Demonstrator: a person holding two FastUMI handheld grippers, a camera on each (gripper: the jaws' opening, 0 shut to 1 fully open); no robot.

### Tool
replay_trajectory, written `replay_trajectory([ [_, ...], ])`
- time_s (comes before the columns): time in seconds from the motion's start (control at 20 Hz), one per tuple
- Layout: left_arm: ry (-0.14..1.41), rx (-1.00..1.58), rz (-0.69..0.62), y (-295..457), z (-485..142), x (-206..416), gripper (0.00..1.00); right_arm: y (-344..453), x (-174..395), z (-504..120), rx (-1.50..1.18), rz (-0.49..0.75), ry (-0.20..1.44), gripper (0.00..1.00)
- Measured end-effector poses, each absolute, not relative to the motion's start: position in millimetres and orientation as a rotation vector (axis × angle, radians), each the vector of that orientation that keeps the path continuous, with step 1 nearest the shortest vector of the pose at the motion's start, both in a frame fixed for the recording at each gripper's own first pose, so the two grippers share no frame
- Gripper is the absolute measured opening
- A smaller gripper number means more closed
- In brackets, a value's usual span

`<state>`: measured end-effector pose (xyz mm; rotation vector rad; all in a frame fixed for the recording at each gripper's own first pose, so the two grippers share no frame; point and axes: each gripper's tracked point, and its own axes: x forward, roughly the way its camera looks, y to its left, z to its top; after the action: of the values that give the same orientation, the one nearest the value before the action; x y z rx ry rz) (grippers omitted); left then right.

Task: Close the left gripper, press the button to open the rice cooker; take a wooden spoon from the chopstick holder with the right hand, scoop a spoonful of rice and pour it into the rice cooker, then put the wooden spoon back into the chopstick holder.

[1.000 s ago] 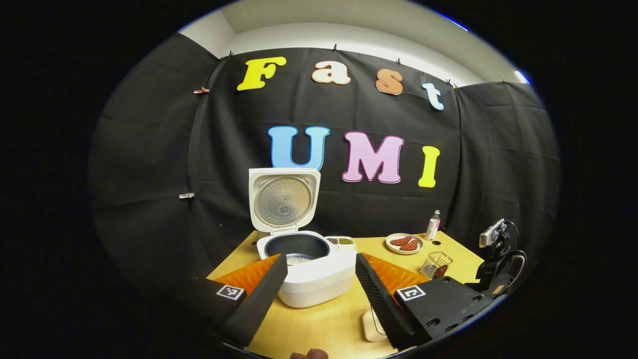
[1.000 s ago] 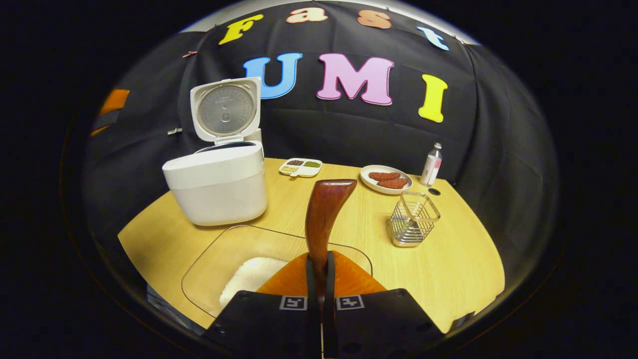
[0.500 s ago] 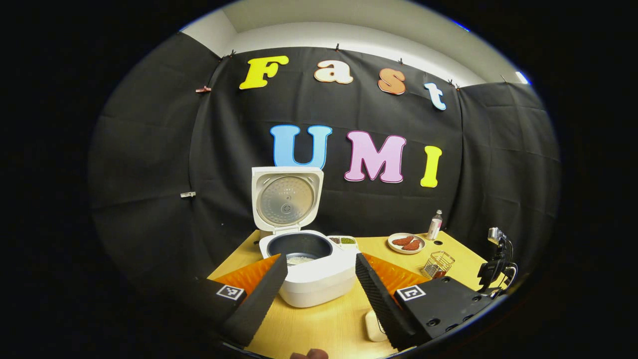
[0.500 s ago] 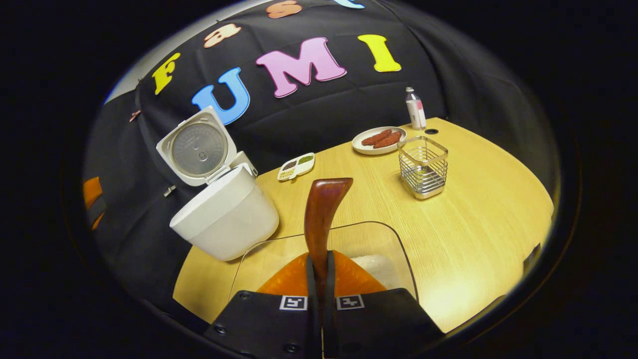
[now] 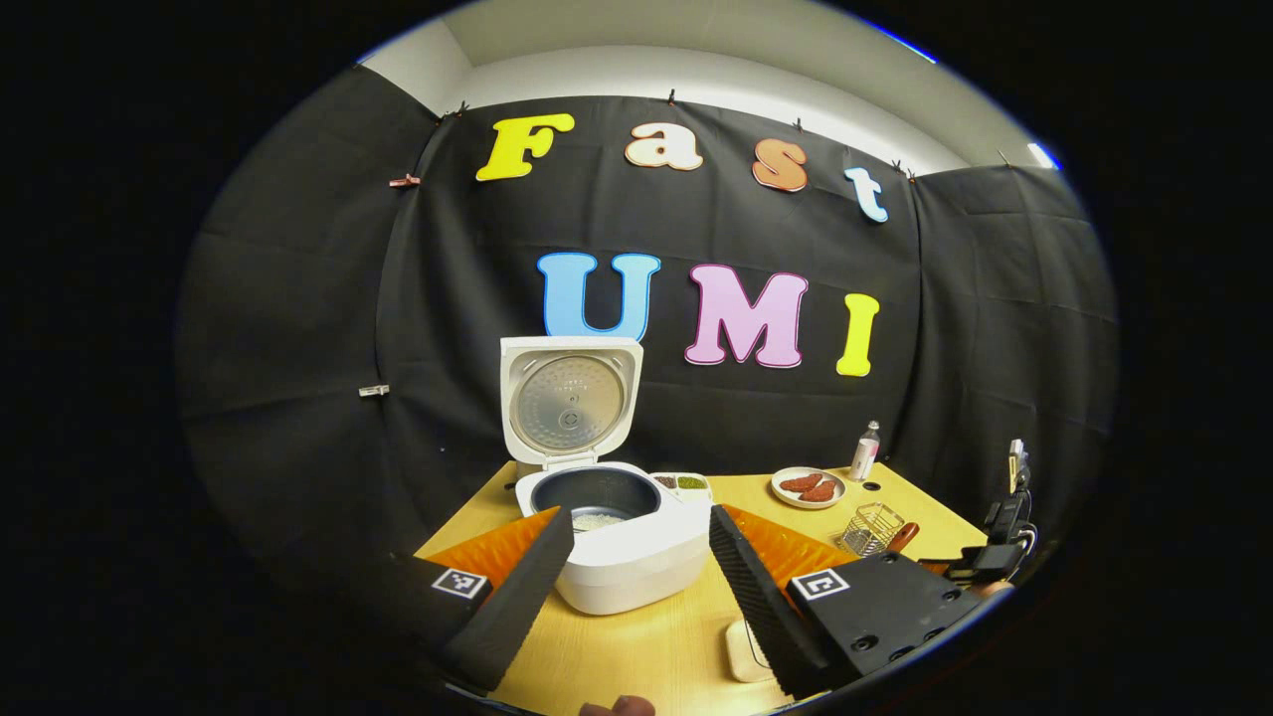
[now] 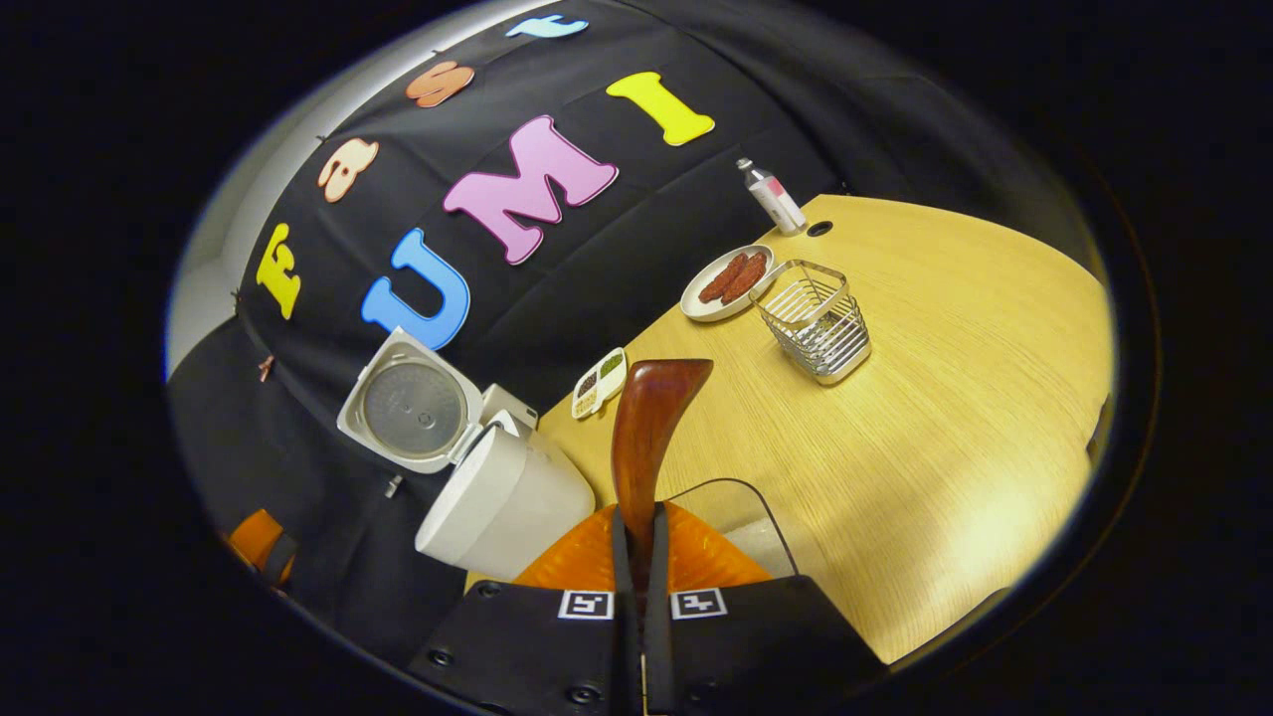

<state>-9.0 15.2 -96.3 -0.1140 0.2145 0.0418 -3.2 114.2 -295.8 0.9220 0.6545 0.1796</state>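
The right gripper point(image 6: 641, 537) is clamped on the handle of a dark reddish-brown wooden spoon point(image 6: 646, 428), which rises from between its fingers over the pale wooden table point(image 6: 945, 398). Just below the spoon sits a clear plastic container of white rice point(image 6: 756, 527). Farther off stands the square wire chopstick holder point(image 6: 816, 318) — beside a white plate of reddish-brown food point(image 6: 724, 281) and a small bottle point(image 6: 774, 197). The left gripper point(image 5: 636, 557) has its fingers spread wide apart, holding nothing — beyond them the white rice cooker point(image 5: 622, 557) stands with its lid upright, some rice in its dark pot.
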Motion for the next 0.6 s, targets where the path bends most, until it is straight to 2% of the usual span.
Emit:
replay_trajectory([
  [0.3, 0.207, -0.119, 0.045, 15, -93, -10, 0.95, 101, -5, -259, 1.018, 0.195, 0.63, 0.06],
  [0.6, 0.204, -0.123, 0.061, 18, -93, -16, 0.95, 100, 17, -191, 1.069, 0.208, 0.552, 0.06],
])
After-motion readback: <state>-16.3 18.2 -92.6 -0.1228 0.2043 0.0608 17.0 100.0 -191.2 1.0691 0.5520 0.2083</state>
